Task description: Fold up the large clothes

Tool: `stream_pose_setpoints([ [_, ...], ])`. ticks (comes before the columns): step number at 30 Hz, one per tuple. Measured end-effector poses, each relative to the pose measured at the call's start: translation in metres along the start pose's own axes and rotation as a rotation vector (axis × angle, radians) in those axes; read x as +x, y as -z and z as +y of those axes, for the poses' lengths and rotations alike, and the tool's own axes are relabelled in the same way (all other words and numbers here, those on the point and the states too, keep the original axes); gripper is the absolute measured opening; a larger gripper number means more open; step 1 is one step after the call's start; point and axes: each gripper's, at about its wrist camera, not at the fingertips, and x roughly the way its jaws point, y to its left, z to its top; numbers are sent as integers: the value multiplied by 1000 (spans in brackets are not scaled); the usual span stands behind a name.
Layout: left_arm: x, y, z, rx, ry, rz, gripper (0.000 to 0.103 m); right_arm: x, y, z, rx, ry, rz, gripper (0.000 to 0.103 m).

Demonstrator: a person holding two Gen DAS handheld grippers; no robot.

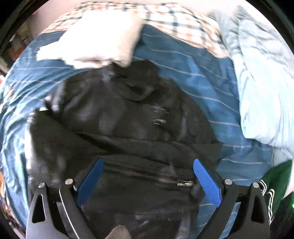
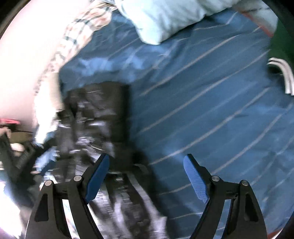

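A large black jacket [image 1: 119, 117] with a zipper [image 1: 184, 183] lies crumpled on the blue striped bed sheet [image 1: 193, 79]. My left gripper [image 1: 148, 165] is open just above its lower part, blue pads spread wide, holding nothing. In the right wrist view the jacket [image 2: 99, 117] is blurred at the left and lower middle. My right gripper [image 2: 146, 163] is open over the jacket's right edge and the sheet [image 2: 211, 103], holding nothing.
A folded white cloth [image 1: 97, 38] lies beyond the jacket. A checked cloth [image 1: 180, 22] is at the far edge. A light blue duvet [image 1: 262, 77] is bunched at the right; it also shows in the right wrist view [image 2: 161, 16]. A green garment [image 1: 275, 180] lies at the right.
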Motion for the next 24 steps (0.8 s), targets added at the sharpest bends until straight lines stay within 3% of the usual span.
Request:
stream_pose_setpoints([
  [3, -19, 5, 38, -19, -117, -42, 100, 15, -5, 29, -3, -162, 59, 84],
  [5, -25, 21, 76, -49, -254, -66, 100, 37, -7, 51, -26, -204, 117, 84],
  [7, -18, 40, 107, -65, -365, -40, 100, 62, -5, 68, -54, -206, 183, 84],
  [8, -9, 52, 121, -67, -422, -9, 100, 75, -2, 76, -73, -187, 212, 84],
  [12, 29, 96, 161, -88, -541, 97, 100, 133, 16, 98, -184, 36, 329, 84],
  [14, 54, 113, 173, -113, -536, 162, 101, 146, 23, 106, -249, 82, 317, 82],
  [17, 60, 119, 185, -204, -486, 137, 103, 152, 31, 118, -315, 119, 291, 66],
  [20, 61, 122, 191, -262, -443, 126, 103, 148, 32, 117, -308, 109, 264, 15],
  [24, 59, 125, 191, -299, -418, 98, 103, 130, 29, 128, -343, 98, 214, 8],
])
